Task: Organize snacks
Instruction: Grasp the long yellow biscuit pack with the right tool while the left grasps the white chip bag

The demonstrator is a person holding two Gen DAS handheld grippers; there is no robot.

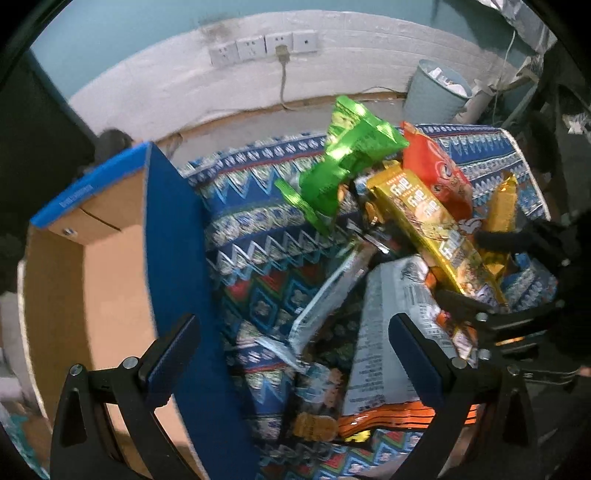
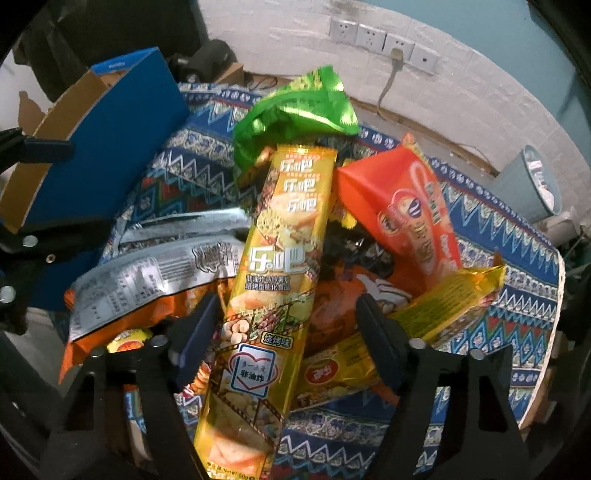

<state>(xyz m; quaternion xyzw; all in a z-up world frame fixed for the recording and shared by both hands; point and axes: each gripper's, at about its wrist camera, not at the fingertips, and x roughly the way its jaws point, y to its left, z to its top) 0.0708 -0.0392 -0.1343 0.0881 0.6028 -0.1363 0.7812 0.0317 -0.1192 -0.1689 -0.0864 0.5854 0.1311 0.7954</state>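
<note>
Golden and glossy, the long yellow snack packet (image 2: 273, 280) lay between the right gripper (image 2: 284, 332)'s parted jaws, untouched. The left gripper (image 1: 295, 354) gaped empty beside the blue cardboard box (image 1: 173, 236).

A whitewashed brick band (image 1: 332, 70) runs along the bottom of the far wall, with teal paint (image 1: 129, 29) above it. Four white wall sockets (image 1: 264, 46) sit in a row on the brick; a plug with a grey cable (image 1: 283, 81) hangs from one down toward the floor. A pale blue wastebasket (image 1: 436, 92) holding crumpled paper stands at the far right by the wall. The table wears a patterned blue cloth (image 1: 251, 229) with zigzag bands. The light is dim and cool.
</note>
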